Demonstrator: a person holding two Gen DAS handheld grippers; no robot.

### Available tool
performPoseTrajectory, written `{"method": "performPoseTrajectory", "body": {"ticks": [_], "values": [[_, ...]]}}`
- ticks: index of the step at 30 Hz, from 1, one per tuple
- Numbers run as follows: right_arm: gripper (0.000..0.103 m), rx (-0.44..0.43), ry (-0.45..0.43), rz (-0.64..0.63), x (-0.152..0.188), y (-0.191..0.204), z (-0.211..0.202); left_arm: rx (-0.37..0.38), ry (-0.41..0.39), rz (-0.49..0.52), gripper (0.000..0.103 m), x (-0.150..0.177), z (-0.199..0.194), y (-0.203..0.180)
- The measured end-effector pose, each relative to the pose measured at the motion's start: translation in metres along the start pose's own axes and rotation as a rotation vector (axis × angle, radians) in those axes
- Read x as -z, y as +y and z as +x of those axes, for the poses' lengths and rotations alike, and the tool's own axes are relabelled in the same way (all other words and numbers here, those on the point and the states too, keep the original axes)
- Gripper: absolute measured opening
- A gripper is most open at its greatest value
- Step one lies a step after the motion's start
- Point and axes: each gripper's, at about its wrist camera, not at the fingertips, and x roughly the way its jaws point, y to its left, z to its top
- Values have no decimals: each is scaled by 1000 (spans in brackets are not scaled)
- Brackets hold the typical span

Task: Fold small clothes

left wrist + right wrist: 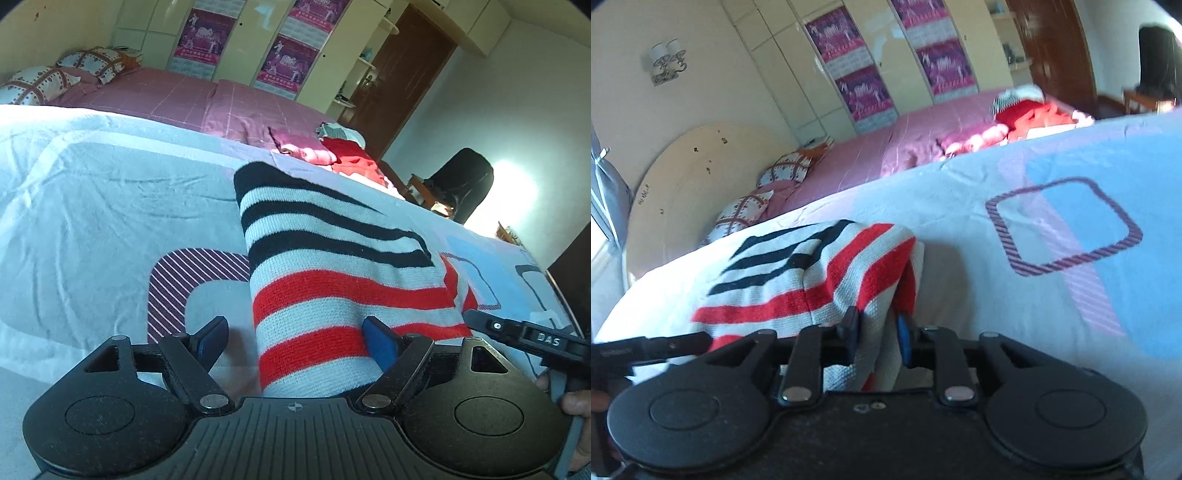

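A small knitted striped garment [325, 266], white with black and red bands, lies partly folded on a pale bed cover [92, 206]. My left gripper [295, 341] is open, its blue pads wide apart on either side of the garment's near edge. My right gripper [877, 332] is shut on the garment's right folded edge [875, 295], with cloth pinched between the pads. The garment shows in the right wrist view [798, 273]. The other gripper's black finger shows at the right of the left wrist view [517, 332] and at the left of the right wrist view [650, 349].
A heap of pink and red clothes [332, 153] lies at the far edge of the cover, also in the right wrist view [1027, 118]. Beyond is a pink bedsheet [166, 96] with patterned pillows [44, 81]. A wardrobe, a brown door and a dark chair [465, 181] stand behind.
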Motion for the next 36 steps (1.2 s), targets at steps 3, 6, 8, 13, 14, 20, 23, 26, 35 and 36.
{"method": "performPoseTrajectory", "body": {"ticks": [3,6,8,13,14,20,23,26,35,36], "values": [[24,-34,-31,3,-2,5,-23,13,-27,20,79,0,-16,-7],[24,-52,-28,24,2,7,-39,31,-37,25,79,5,-26,-12],[21,-67,-17,37,6,7,-43,32,-36,27,79,8,-29,-13],[13,-82,-19,31,17,10,-47,31,-17,23,79,17,-29,-12],[11,-80,-10,21,20,11,-45,27,-9,26,79,19,-28,-12],[16,-32,33,79,28,-5,-32,34,1,-8,79,26,-27,-2],[20,-55,15,134,24,-10,-42,51,-1,-34,79,28,-33,6],[24,-104,1,228,25,-25,-51,77,1,-74,79,31,-39,15],[12,-70,58,92,34,-7,-48,118,26,-97,79,50,-45,18],[12,-89,51,128,37,-14,-47,121,27,-107,79,53,-44,19]]}}
